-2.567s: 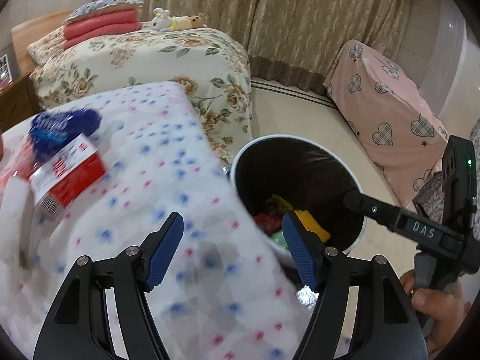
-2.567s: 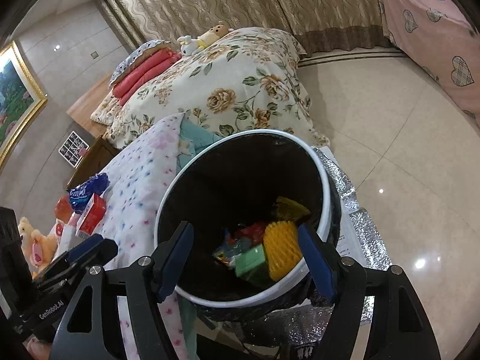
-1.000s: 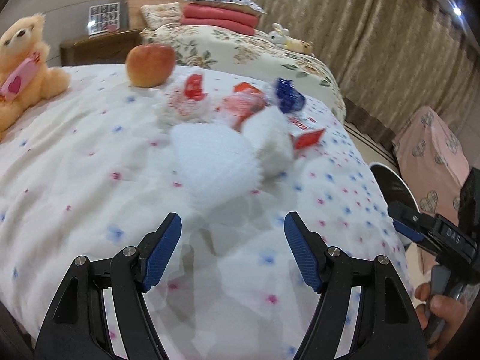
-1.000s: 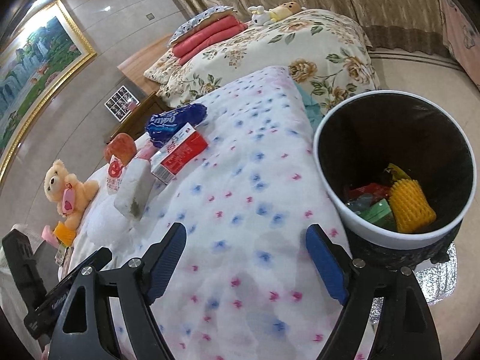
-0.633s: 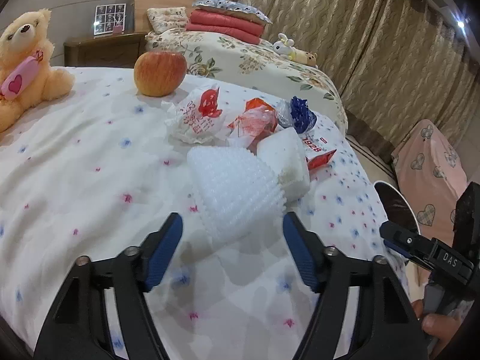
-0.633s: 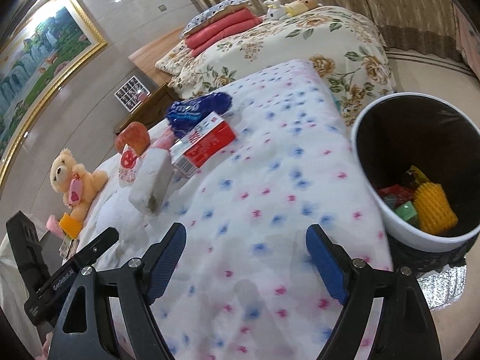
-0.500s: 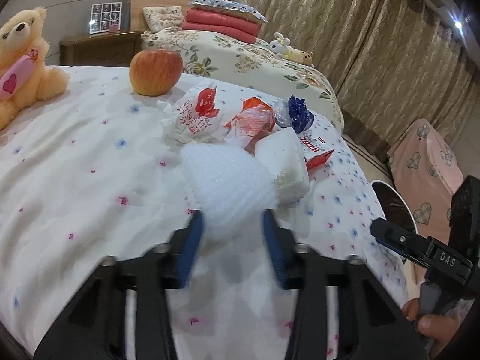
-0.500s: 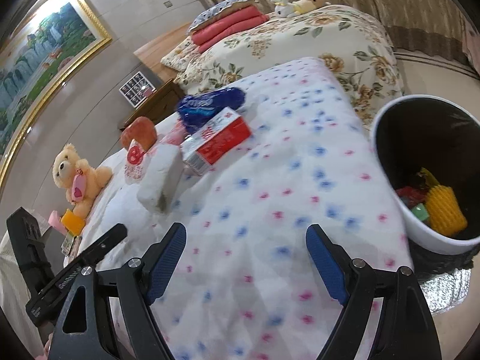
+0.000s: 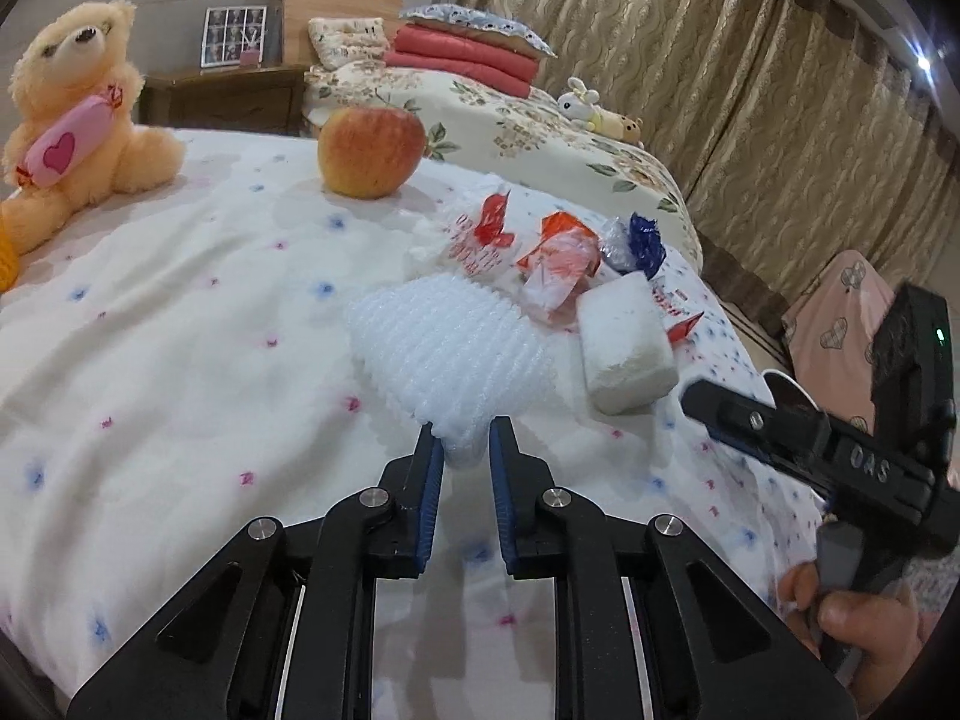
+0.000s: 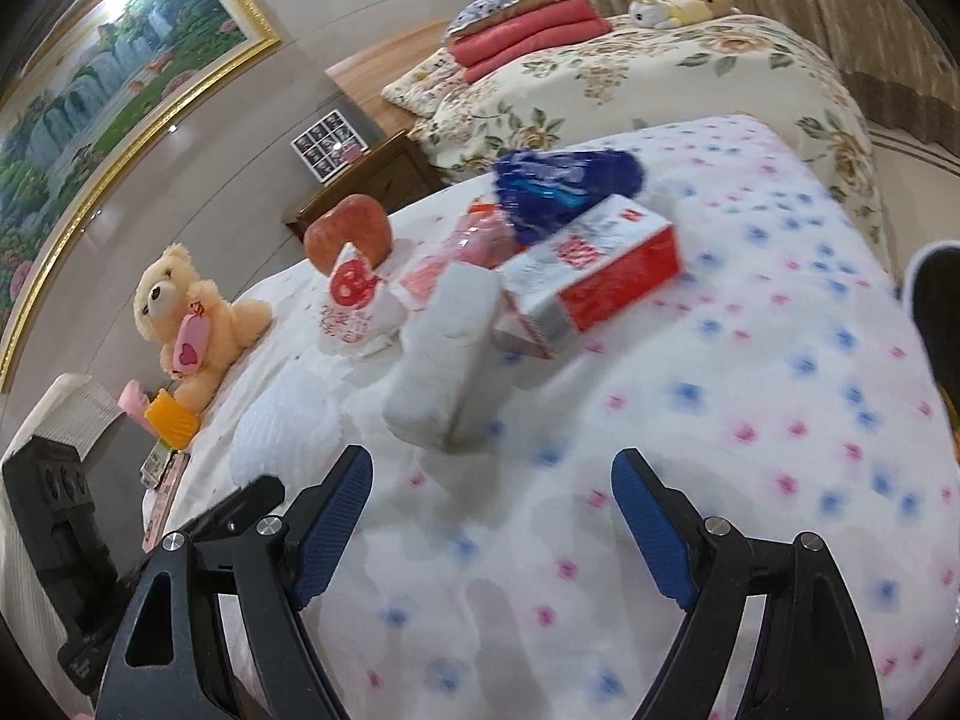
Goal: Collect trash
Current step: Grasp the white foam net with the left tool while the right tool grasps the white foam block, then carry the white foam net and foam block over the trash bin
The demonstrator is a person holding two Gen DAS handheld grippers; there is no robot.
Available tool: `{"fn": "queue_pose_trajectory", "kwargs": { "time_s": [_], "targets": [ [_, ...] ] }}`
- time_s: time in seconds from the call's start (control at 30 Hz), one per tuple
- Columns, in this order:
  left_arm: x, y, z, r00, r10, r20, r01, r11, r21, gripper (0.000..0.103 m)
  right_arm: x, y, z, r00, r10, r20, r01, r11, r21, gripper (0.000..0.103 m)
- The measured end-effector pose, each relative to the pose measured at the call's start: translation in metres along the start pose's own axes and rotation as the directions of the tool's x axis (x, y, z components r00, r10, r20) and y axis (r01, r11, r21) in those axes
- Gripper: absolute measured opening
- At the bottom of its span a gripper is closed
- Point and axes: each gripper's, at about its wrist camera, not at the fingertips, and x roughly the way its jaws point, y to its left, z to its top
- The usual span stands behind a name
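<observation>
Left gripper (image 9: 467,443) jaws are closing on the foam net (image 9: 449,354) on the bed (image 9: 180,324); right gripper (image 10: 492,498) gapes empty.

the trash bin (image 10: 936,312) is cut off at the right edge; red carton (image 10: 600,276) lettering is blurred.

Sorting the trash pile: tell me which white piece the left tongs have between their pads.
The white foam fruit net, ribbed and mesh-textured; the left tongs are closing on its near edge. The smooth white foam block lies untouched beside it.
</observation>
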Motion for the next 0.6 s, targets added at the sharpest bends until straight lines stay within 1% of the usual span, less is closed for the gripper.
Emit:
{"fn": "queue_pose_trajectory", "kwargs": {
  "time_s": [0.1,0.13,0.2,0.23,0.27,0.33,0.37,0.43,0.5,0.6],
  "targets": [
    [0.004,0.008,-0.003,1.0,-0.01,-0.027,0.009,1.0,-0.027,0.015,0.012,0.005,0.005,1.0,0.016,-0.01,-0.016,1.0,0.003,0.082],
    [0.005,0.01,-0.004,0.999,-0.012,-0.033,0.01,0.999,-0.04,0.018,0.015,0.007,0.007,1.0,0.017,-0.008,-0.017,1.0,0.0,0.08],
    [0.007,0.012,-0.004,0.999,-0.015,-0.038,0.013,0.999,-0.049,0.022,0.021,0.009,0.01,1.0,0.014,-0.009,-0.014,1.0,-0.01,0.071],
    [0.007,0.012,-0.003,0.999,-0.012,-0.039,0.01,0.999,-0.052,0.026,0.023,0.009,0.011,1.0,0.009,-0.015,-0.009,1.0,-0.014,0.059],
    [0.007,0.012,-0.003,0.999,-0.013,-0.039,0.011,0.999,-0.053,0.028,0.026,0.01,0.011,1.0,0.006,-0.022,-0.006,1.0,-0.015,0.045],
    [0.008,0.011,-0.001,0.999,-0.008,-0.035,0.006,0.999,-0.053,0.036,0.026,0.009,0.011,0.999,0.019,-0.026,-0.019,1.0,-0.013,0.039],
    [0.008,0.011,-0.001,0.999,-0.006,-0.034,0.004,0.999,-0.054,0.038,0.024,0.01,0.01,1.0,0.017,-0.02,-0.018,1.0,-0.021,0.034],
    [0.009,0.009,0.001,0.999,-0.007,-0.032,0.005,0.998,-0.057,0.039,0.02,0.012,0.008,1.0,0.022,-0.019,-0.022,0.999,-0.03,0.029],
    [0.011,0.007,0.004,0.999,-0.009,-0.033,0.008,0.998,-0.055,0.038,0.017,0.011,0.007,0.999,0.026,-0.02,-0.026,0.999,-0.026,0.029],
    [0.011,0.001,0.007,1.0,-0.01,-0.012,0.009,0.999,-0.033,0.038,0.007,0.006,0.003,0.999,0.031,-0.012,-0.031,0.999,-0.018,0.028]
  ]
}}
